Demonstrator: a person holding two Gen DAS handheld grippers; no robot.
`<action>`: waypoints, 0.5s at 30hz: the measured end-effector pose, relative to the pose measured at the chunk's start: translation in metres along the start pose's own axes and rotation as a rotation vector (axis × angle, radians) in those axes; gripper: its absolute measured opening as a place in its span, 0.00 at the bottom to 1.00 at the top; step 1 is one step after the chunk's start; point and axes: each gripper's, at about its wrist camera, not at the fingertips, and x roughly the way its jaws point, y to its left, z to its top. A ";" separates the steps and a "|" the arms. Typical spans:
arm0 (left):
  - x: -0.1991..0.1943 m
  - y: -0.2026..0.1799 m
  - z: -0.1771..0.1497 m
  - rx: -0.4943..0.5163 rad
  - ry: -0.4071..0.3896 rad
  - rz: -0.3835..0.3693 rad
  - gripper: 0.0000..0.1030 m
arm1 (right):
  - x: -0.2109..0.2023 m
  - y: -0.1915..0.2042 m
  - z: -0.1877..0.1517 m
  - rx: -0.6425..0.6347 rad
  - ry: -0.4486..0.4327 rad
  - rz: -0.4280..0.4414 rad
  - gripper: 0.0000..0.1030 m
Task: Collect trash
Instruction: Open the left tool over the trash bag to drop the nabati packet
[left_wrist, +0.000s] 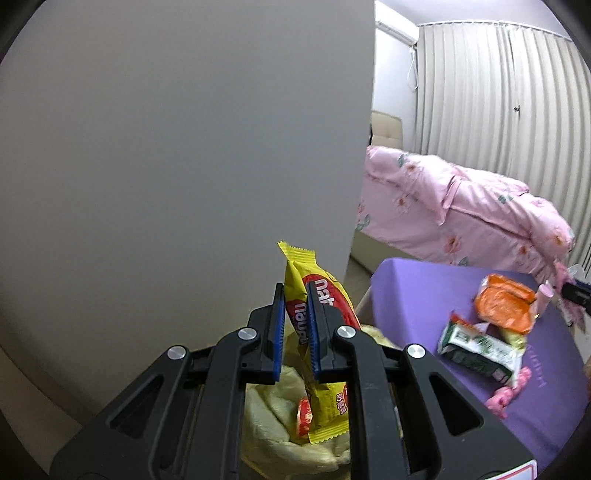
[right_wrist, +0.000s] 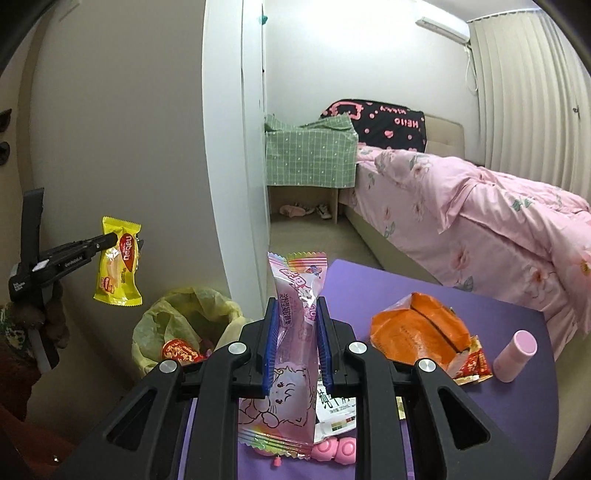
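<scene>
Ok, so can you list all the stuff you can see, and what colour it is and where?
yellow wrapper: 1, yellow and red, held in the air above the bin
pink wrapper: 1, pink, held over the purple table
bin bag: 1, pale yellow, lining a bin on the floor beside the table, red trash inside
purple table: 1, purple, in front of the bed
orange packet: 1, orange, torn open, on the table
green and white packet: 1, on the table
pink bottle: 1, lying on the table
bed: 1, pink flowered quilt, behind the table
curtain: 1, cream, right wall
left tongs: black and blue, shut on the yellow wrapper
right tongs: black and blue, shut on the pink wrapper
</scene>
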 end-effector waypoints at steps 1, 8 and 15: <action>0.006 0.003 -0.005 -0.002 0.014 0.000 0.10 | 0.004 0.000 0.000 0.001 0.010 -0.002 0.19; 0.050 0.006 -0.028 -0.101 0.121 -0.078 0.10 | 0.022 0.002 -0.002 0.000 0.052 -0.012 0.19; 0.082 0.002 -0.042 -0.146 0.158 -0.150 0.21 | 0.041 0.005 -0.007 -0.007 0.096 -0.017 0.19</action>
